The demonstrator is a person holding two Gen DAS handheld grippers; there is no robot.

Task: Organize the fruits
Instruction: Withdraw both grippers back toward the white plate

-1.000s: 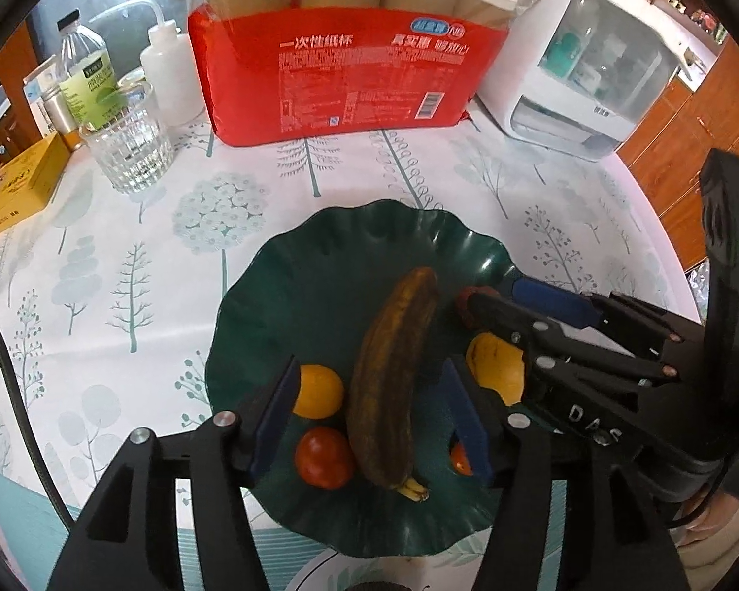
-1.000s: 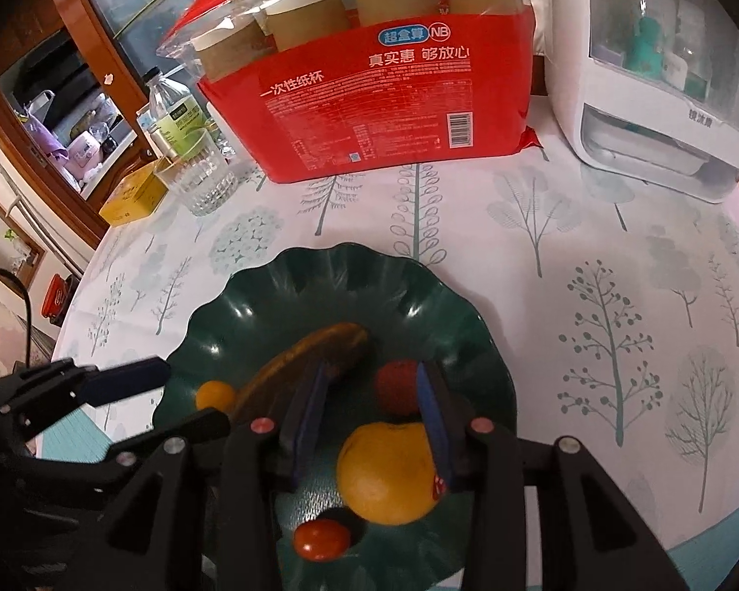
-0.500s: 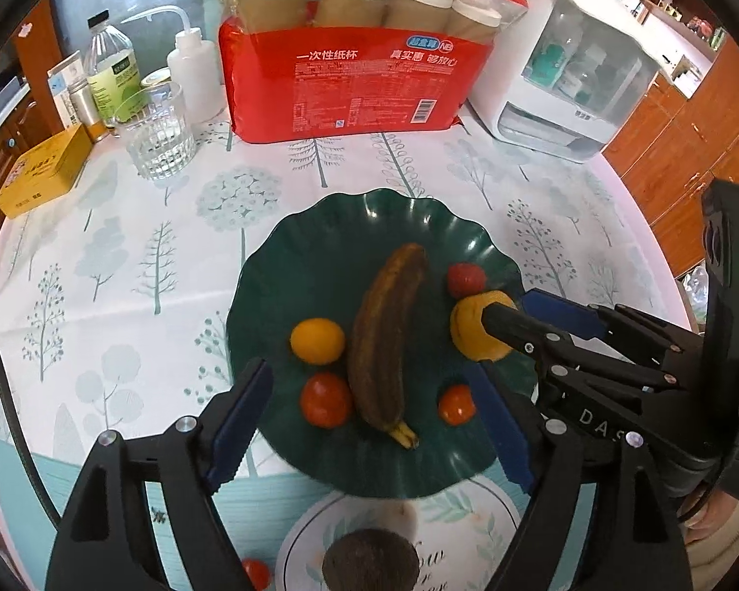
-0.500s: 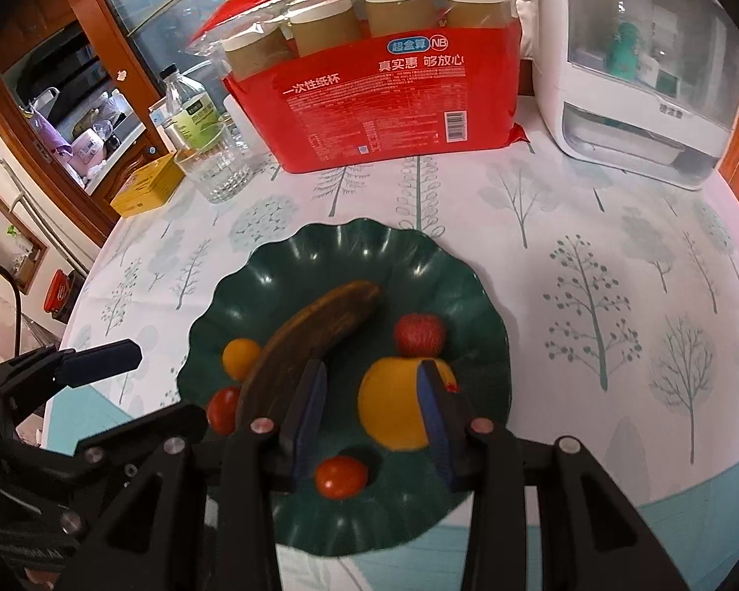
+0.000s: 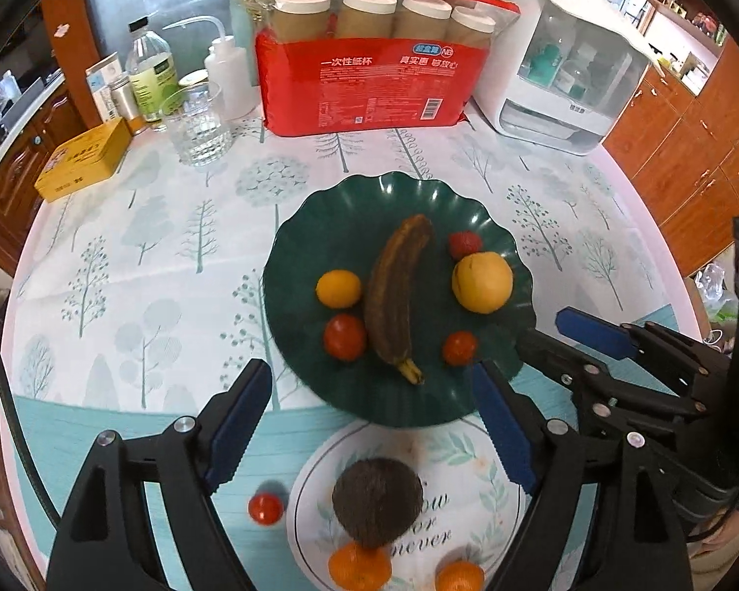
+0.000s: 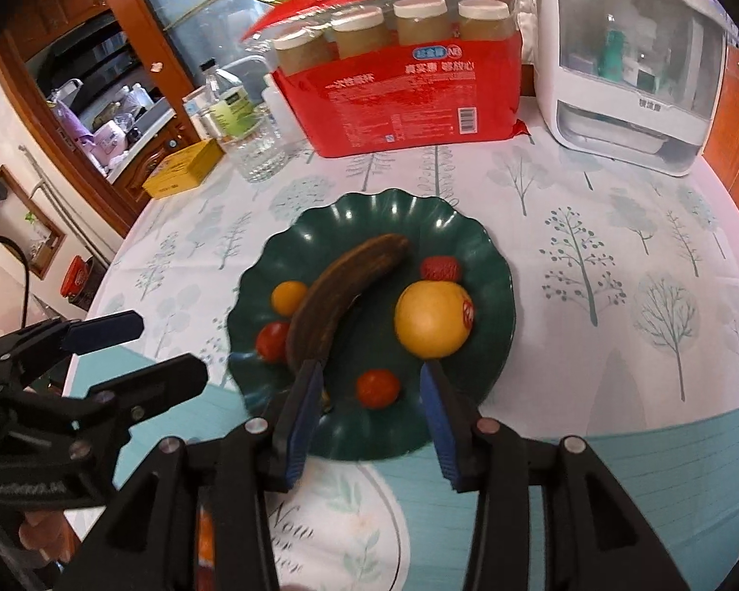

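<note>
Both grippers hover empty above the tabletop's near edge: left gripper (image 5: 369,423) fingers wide apart, right gripper (image 6: 369,418) fingers apart. Green plate (image 5: 320,226) mid-tabletop holds browned banana (image 5: 394,290), yellow fruit (image 5: 483,283), tomatoes, probably gathered there. Stray tomato (image 5: 266,508) lies by the near edge.

Left black plastic two-finger gripper (image 5: 369,423): angular linkage arms, silver round screw heads at joints, blue ribbed rubber pads (image 5: 236,423) lining inner finger faces. Right black plastic two-finger gripper (image 6: 369,418): same build, same blue pads (image 6: 303,423), silver screws. Pale embossed lettering on left gripper's body in right wrist view, too blurred to read. Thin black cable (image 6: 17,266) at far left edge. Patch of skin, possibly fingers, low at left.
</note>
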